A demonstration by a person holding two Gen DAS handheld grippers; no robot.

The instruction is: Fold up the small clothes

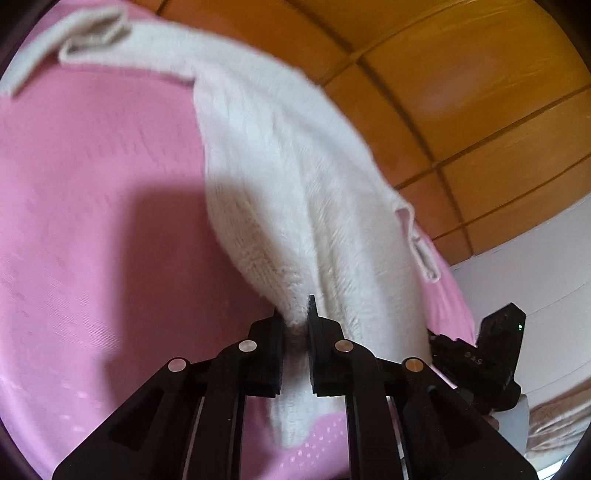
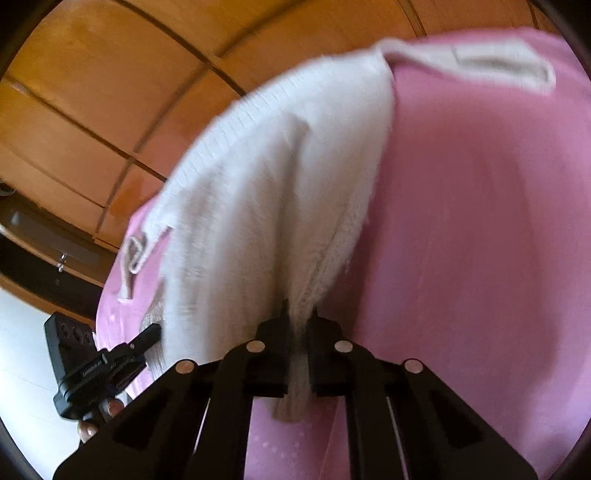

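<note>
A small white knitted garment (image 1: 295, 177) hangs stretched above a pink sheet (image 1: 92, 221). My left gripper (image 1: 297, 317) is shut on one bunched edge of it, and a sleeve (image 1: 88, 33) trails at the far top left. In the right wrist view the same garment (image 2: 266, 192) is lifted off the pink sheet (image 2: 480, 221), and my right gripper (image 2: 299, 321) is shut on another bunched edge. A sleeve (image 2: 498, 62) lies at the top right. Each gripper shows in the other's view: the right one (image 1: 491, 354), the left one (image 2: 96, 365).
Orange-brown wooden panels (image 1: 461, 92) stand behind the pink surface, also in the right wrist view (image 2: 92, 92). A white wall (image 1: 535, 288) is at the right. A dark shelf or cabinet (image 2: 44, 251) is at the left in the right wrist view.
</note>
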